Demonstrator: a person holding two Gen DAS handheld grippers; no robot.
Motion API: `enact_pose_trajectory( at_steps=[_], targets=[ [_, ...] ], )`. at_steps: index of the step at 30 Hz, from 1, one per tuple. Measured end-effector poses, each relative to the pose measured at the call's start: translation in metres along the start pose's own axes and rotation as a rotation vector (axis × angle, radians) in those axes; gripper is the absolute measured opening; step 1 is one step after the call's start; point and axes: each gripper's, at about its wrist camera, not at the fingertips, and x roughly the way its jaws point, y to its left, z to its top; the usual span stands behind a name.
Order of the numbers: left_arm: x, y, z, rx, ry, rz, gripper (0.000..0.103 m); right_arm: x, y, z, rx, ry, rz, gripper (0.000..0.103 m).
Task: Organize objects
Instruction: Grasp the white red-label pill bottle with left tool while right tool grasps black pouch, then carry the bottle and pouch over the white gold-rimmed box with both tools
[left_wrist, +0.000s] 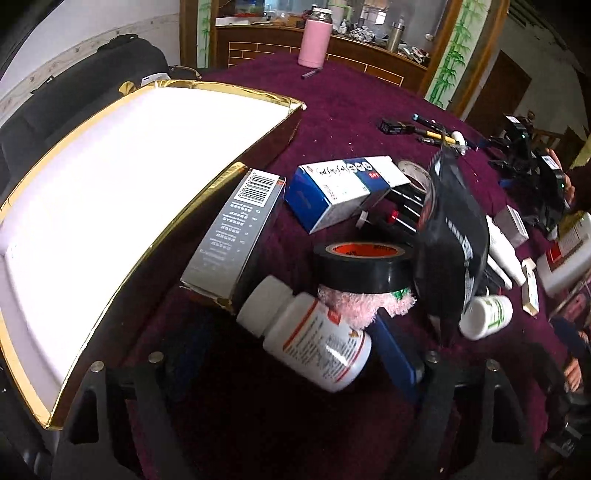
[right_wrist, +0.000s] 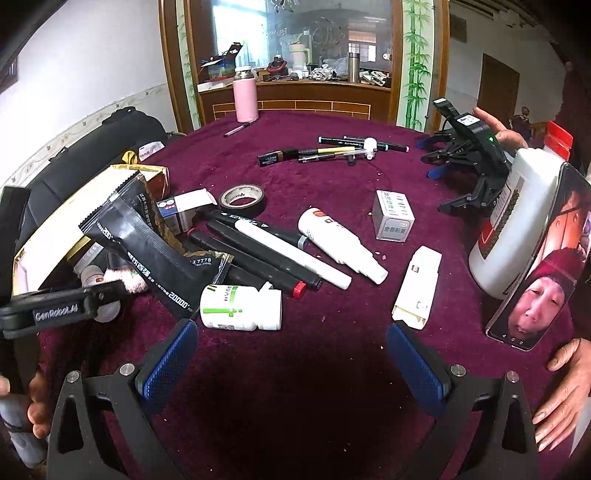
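The left gripper stands wide, tilted down over a maroon tablecloth. Between its jaws lies a white pill bottle with an orange-trimmed label, on its side, cap toward 10 o'clock; whether the pads touch it cannot be told, since the blue pad at 3 o'clock sits close beside it. Just beyond, at 12 o'clock, a roll of black tape rests on a pink fluffy item. At 10 o'clock a grey carton with a barcode leans against a gold-edged box with a white lining. A blue and white carton lies farther off, and a black foil pouch stands at 2 o'clock.

The right gripper is also spread wide, with nothing between its blue pads. Just ahead at 11 o'clock lies a white bottle with a green cross, apart from both pads. A slim white box lies at 1 o'clock, thick markers and a white tube at 12 o'clock. A phone leans on a big white jug at 2 o'clock, with a hand below it.
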Motion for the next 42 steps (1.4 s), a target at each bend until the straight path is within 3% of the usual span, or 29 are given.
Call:
enact_pose_trajectory(
  at_steps=[4, 10, 24, 31, 36, 39, 41, 42],
  targets=[
    [0.003, -0.002, 0.001, 0.008, -0.004, 0.001, 0.08, 0.003, 0.003, 0.001, -0.009, 0.007, 0.0, 0.103],
    [0.007, -0.004, 0.001, 0.037, -0.007, -0.018, 0.067, 0.004, 0.01, 0.005, -0.038, 0.013, -0.006, 0.103],
    [-0.001, 0.001, -0.008, 0.129, -0.016, -0.058, 0.066, 0.003, 0.043, 0.029, -0.198, -0.013, 0.07, 0.103],
    [-0.009, 0.004, -0.019, 0.169, 0.009, -0.095, 0.066, 0.019, 0.063, 0.038, -0.334, 0.035, 0.239, 0.101],
    [-0.012, 0.005, -0.025, 0.194, 0.01, -0.101, 0.066, 0.041, 0.087, 0.055, -0.442, 0.056, 0.304, 0.098],
    [-0.012, 0.007, -0.024, 0.191, 0.013, -0.099, 0.066, 0.062, 0.093, 0.06, -0.428, 0.098, 0.316, 0.08],
    [-0.012, 0.005, -0.024, 0.2, 0.013, -0.092, 0.066, 0.069, 0.089, 0.06, -0.38, 0.115, 0.379, 0.046],
    [-0.012, 0.003, -0.024, 0.208, 0.011, -0.087, 0.066, 0.067, 0.085, 0.06, -0.351, 0.108, 0.414, 0.041]
  ],
)
